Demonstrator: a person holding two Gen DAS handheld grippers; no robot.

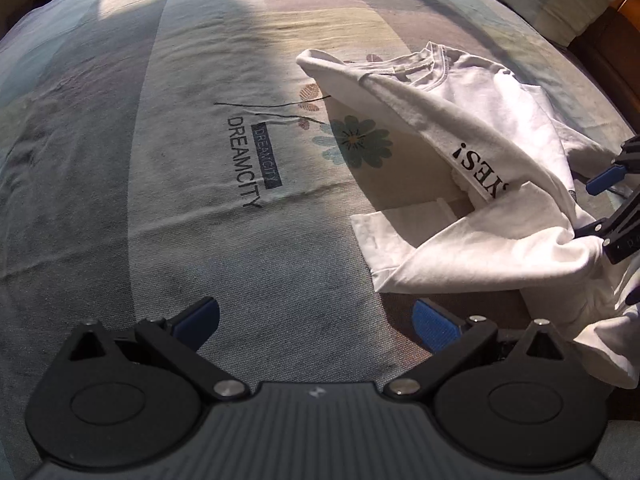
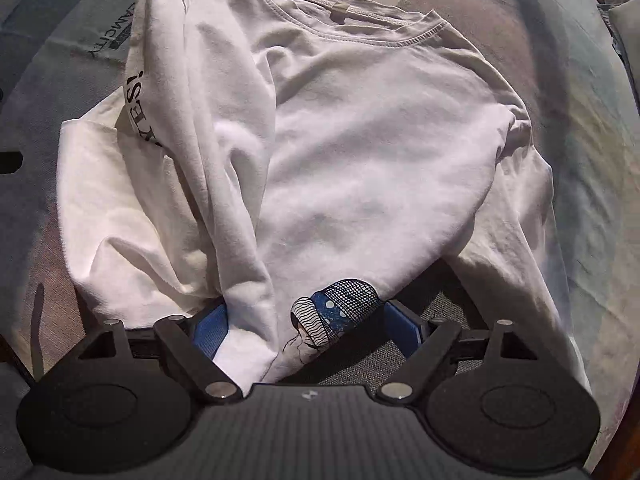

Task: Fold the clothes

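Left wrist view: left tool [image 1: 316, 322] wide open, empty, above striped printed bedsheet [image 1: 160, 160]; white cotton long-sleeved shirt [image 1: 480, 128] crumpled at right. Right wrist view: right tool [image 2: 308, 330] spread wide, shirt hem between pads, seemingly unpinched.

White shirt [image 2: 360, 140] on bedspread [image 1: 200, 200]

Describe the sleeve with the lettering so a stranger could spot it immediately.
Start at the bedspread printed with DREAMCITY; the white T-shirt lies crumpled on it. The sleeve is folded across the shirt's side. It alone carries bold black "YES!" lettering.
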